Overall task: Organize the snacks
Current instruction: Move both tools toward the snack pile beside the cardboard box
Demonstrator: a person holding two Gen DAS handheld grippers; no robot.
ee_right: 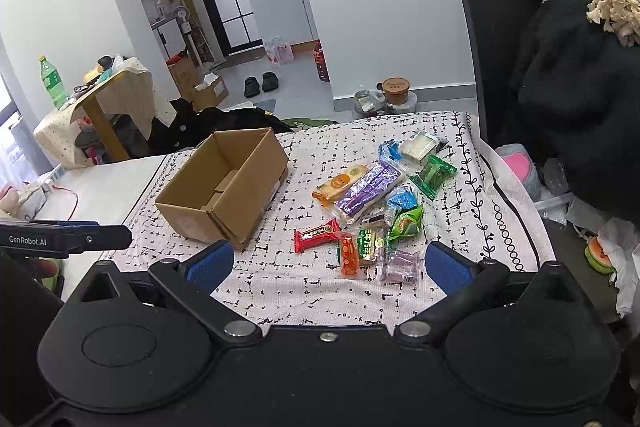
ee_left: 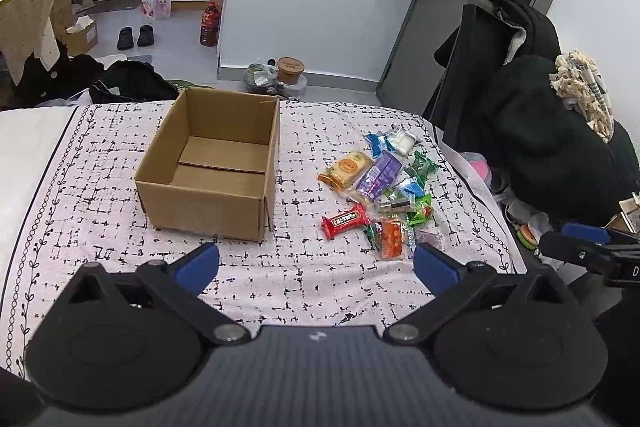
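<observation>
Snacks lie in a loose heap on a bench (ee_left: pixel 120 155) covered by a white cloth with black dashes, toward its right edge. An open cardboard box (ee_left: pixel 212 163) stands on the cloth to the left of the heap, apart from it, with nothing inside but its folded bottom flaps. At the far end of the heap sit a white packet (ee_right: pixel 418 145) and a blue packet (ee_right: pixel 389 149), touching each other. An orange biscuit pack (ee_left: pixel 347 167) and a purple pack (ee_left: pixel 379 175) lie side by side in the middle, with a green packet (ee_right: pixel 433 175) just to their right. Nearer the front edge a red bar (ee_left: pixel 346 221) lies alone on the box side of the heap, and an orange bar (ee_left: pixel 391 238) lies beside it, overlapped by green wrappers. A small purple packet (ee_right: pixel 401 265) is the piece closest to the front edge.

The left hand-held gripper (ee_left: pixel 316 267) hovers over the front edge of the bench, its blue-padded fingers spread wide and holding nothing. The right hand-held gripper (ee_right: pixel 330 267) hovers over the same edge, closer to the heap, likewise spread wide and holding nothing; the small purple packet lies just inside its right finger.
</observation>
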